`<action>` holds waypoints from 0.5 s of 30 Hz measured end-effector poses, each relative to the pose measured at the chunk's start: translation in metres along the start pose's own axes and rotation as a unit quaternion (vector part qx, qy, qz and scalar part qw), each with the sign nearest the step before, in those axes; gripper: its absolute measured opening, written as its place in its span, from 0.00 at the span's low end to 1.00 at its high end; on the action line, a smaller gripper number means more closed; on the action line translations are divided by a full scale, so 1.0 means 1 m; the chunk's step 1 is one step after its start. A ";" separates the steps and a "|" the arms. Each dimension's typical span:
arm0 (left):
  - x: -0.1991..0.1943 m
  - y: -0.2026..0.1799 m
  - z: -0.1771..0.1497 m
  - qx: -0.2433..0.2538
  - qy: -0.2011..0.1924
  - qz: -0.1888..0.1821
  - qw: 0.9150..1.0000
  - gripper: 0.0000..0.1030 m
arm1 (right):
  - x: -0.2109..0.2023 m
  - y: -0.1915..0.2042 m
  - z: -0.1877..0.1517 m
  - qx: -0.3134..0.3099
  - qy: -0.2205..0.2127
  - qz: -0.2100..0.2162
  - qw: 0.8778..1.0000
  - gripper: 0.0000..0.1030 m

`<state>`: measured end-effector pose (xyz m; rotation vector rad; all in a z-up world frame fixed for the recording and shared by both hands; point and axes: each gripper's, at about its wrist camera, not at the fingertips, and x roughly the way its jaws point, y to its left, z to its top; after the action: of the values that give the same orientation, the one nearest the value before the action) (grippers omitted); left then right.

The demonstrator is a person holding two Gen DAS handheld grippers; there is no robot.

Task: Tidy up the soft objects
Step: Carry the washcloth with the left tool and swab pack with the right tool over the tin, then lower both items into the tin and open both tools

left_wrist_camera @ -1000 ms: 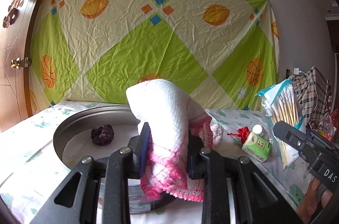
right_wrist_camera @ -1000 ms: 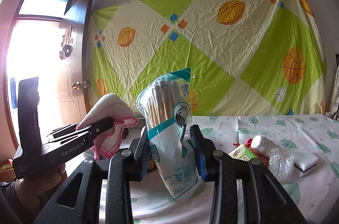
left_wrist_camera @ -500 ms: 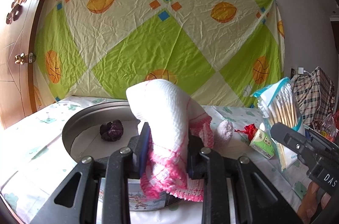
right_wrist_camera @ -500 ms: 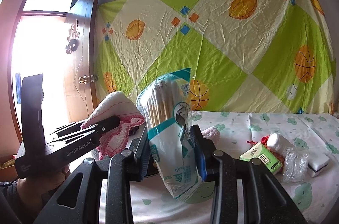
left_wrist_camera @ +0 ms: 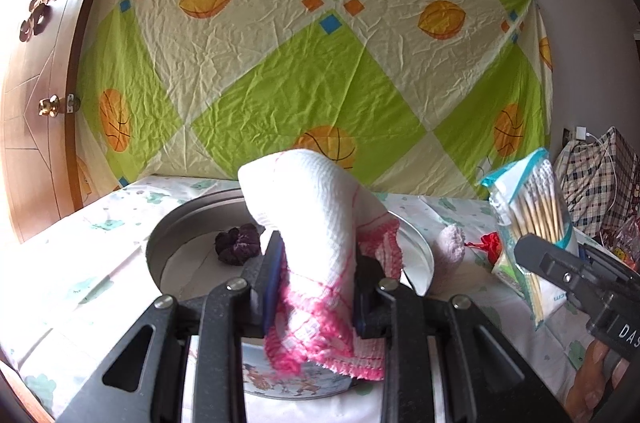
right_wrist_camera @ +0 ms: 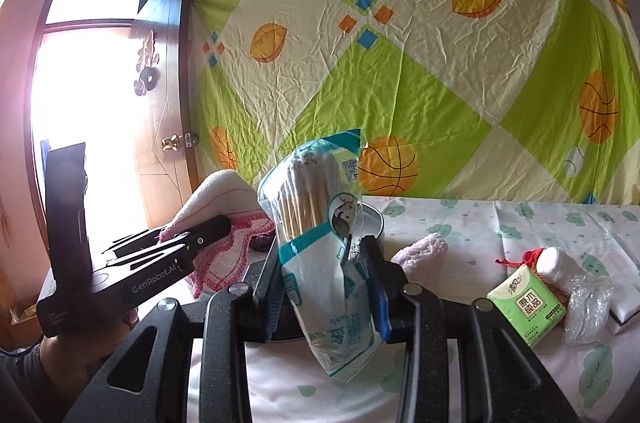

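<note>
Right wrist: left gripper [right_wrist_camera: 176, 243] marked "GenRobot.AI".

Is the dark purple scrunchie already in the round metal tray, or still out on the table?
In. The scrunchie lies on the tray's floor inside the raised rim, behind the cloth that the left gripper holds.

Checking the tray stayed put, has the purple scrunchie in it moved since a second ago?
No. The scrunchie sits at the same spot on the tray floor, near its back rim; only the camera shifted.
</note>
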<state>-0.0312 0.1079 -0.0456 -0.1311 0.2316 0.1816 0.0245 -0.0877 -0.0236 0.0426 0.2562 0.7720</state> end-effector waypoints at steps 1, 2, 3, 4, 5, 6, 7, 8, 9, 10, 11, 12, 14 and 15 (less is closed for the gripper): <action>0.000 0.002 0.003 0.002 0.002 0.007 1.000 0.25 | 0.005 -0.001 0.005 0.007 0.005 0.006 1.000 0.38; 0.000 0.005 0.007 0.001 0.003 0.011 1.000 0.25 | 0.009 0.001 0.011 0.003 0.007 0.005 1.000 0.38; 0.002 0.009 0.011 0.000 0.007 0.012 1.000 0.26 | 0.014 0.004 0.016 -0.008 0.007 0.001 1.000 0.38; 0.004 0.014 0.016 -0.001 0.013 0.014 1.000 0.27 | 0.021 0.006 0.021 -0.017 0.009 0.000 1.000 0.38; 0.007 0.018 0.019 0.000 0.021 0.015 1.000 0.27 | 0.028 0.007 0.026 -0.022 0.015 0.003 1.000 0.38; 0.012 0.022 0.023 0.003 0.034 0.015 0.999 0.27 | 0.037 0.008 0.032 -0.024 0.023 0.006 0.999 0.38; 0.018 0.026 0.026 0.003 0.046 0.015 0.999 0.27 | 0.046 0.009 0.037 -0.024 0.033 0.008 0.999 0.38; 0.024 0.031 0.029 -0.001 0.061 0.013 0.998 0.27 | 0.056 0.010 0.042 -0.024 0.046 0.014 0.999 0.38; 0.032 0.036 0.031 -0.005 0.079 0.010 0.997 0.27 | 0.066 0.012 0.046 -0.024 0.060 0.020 0.998 0.38; 0.039 0.042 0.032 -0.012 0.094 0.008 0.995 0.27 | 0.077 0.014 0.050 -0.025 0.072 0.024 0.997 0.38; 0.046 0.046 0.034 -0.015 0.109 0.008 0.994 0.27 | 0.087 0.016 0.052 -0.027 0.086 0.026 0.996 0.38; 0.052 0.050 0.034 -0.015 0.120 0.010 0.993 0.27 | 0.098 0.018 0.053 -0.026 0.103 0.032 0.994 0.38; 0.062 0.055 0.035 -0.009 0.141 0.021 0.990 0.27 | 0.119 0.022 0.052 -0.026 0.141 0.036 0.989 0.38; 0.066 0.058 0.035 -0.007 0.150 0.024 0.988 0.27 | 0.129 0.025 0.050 -0.029 0.162 0.031 0.986 0.38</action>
<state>0.0287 0.1804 -0.0337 -0.1677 0.5346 0.2115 0.1085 0.0225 0.0005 -0.1328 0.5436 0.8474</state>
